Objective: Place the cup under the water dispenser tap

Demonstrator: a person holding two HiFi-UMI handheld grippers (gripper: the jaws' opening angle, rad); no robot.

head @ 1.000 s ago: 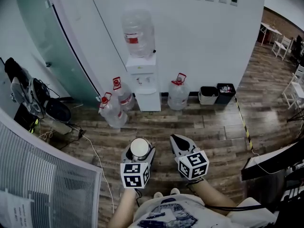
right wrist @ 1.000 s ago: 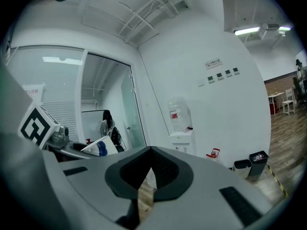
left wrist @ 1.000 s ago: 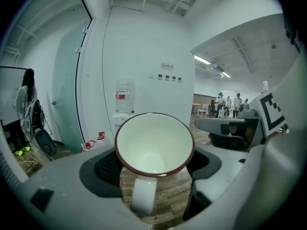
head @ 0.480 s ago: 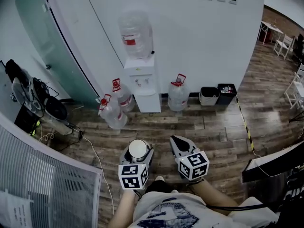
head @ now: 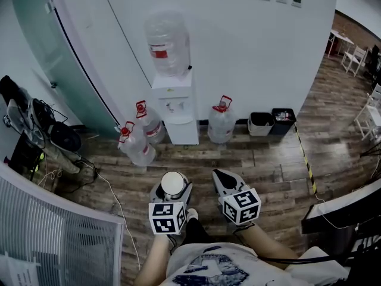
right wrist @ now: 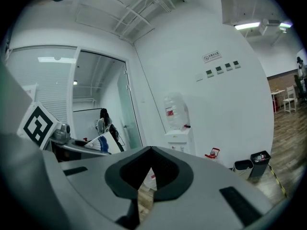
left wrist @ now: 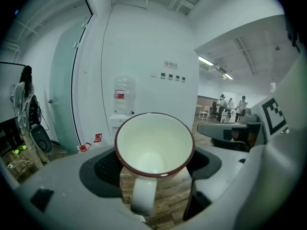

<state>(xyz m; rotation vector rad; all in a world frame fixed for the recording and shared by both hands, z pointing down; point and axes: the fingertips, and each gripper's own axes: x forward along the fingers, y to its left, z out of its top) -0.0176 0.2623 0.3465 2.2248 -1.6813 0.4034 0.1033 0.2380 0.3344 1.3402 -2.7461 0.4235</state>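
Note:
The water dispenser (head: 177,109) stands against the white wall with a large clear bottle (head: 166,42) on top; its taps sit above a recess, well ahead of both grippers. My left gripper (head: 172,187) is shut on a white cup (head: 173,184) with a dark red rim. In the left gripper view the cup (left wrist: 154,145) sits upright and empty between the jaws, handle towards the camera, with the dispenser (left wrist: 119,119) far behind it. My right gripper (head: 221,176) is beside it, shut and holding nothing; its jaws meet at the tip (right wrist: 149,150), and the dispenser (right wrist: 178,137) shows beyond.
Three spare water bottles (head: 136,146) (head: 149,124) (head: 221,124) stand on the wood floor around the dispenser's base. Two small bins (head: 261,122) (head: 282,118) sit along the wall to the right. A glass partition (head: 53,58), bags and cables lie left; a desk edge (head: 342,200) is right.
The dispenser and floor bottles have shifted slightly left and nearer in the head view. Both grippers keep their pose; the cup stays in the left one.

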